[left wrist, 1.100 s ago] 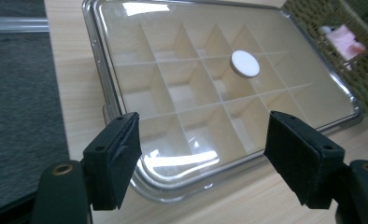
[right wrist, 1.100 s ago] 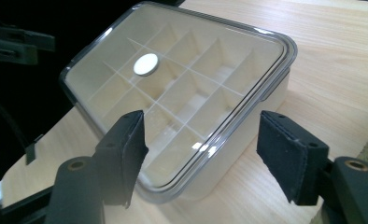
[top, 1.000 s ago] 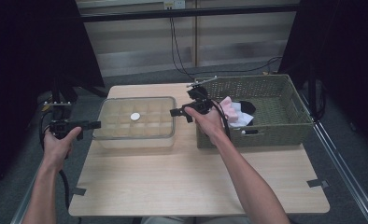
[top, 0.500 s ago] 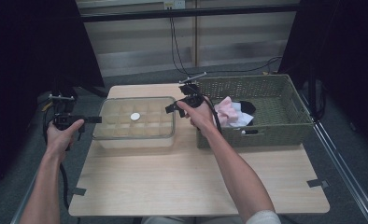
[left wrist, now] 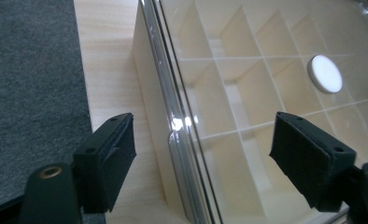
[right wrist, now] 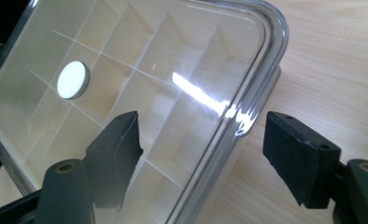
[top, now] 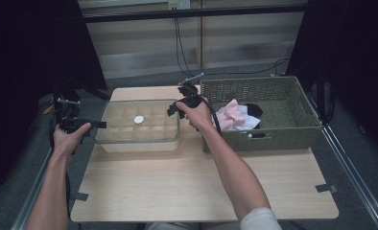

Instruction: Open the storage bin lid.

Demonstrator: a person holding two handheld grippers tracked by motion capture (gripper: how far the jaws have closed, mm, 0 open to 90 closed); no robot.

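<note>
Compartment box (top: 138, 125), clear lid (left wrist: 266, 70) on, white round knob (right wrist: 73, 80) at lid centre; stands on the wooden table (top: 201, 191).

Left gripper (left wrist: 203, 158): jaws wide, nothing pressed; the box's lid rim runs up between them, one jaw over bare table, the other over the lid.

Right gripper (right wrist: 201, 154): jaws wide, having just been opening; the opposite lid edge lies between them, untouched.

Wicker basket (top: 273, 86) with cloths (top: 232, 117) beyond the right gripper.
</note>
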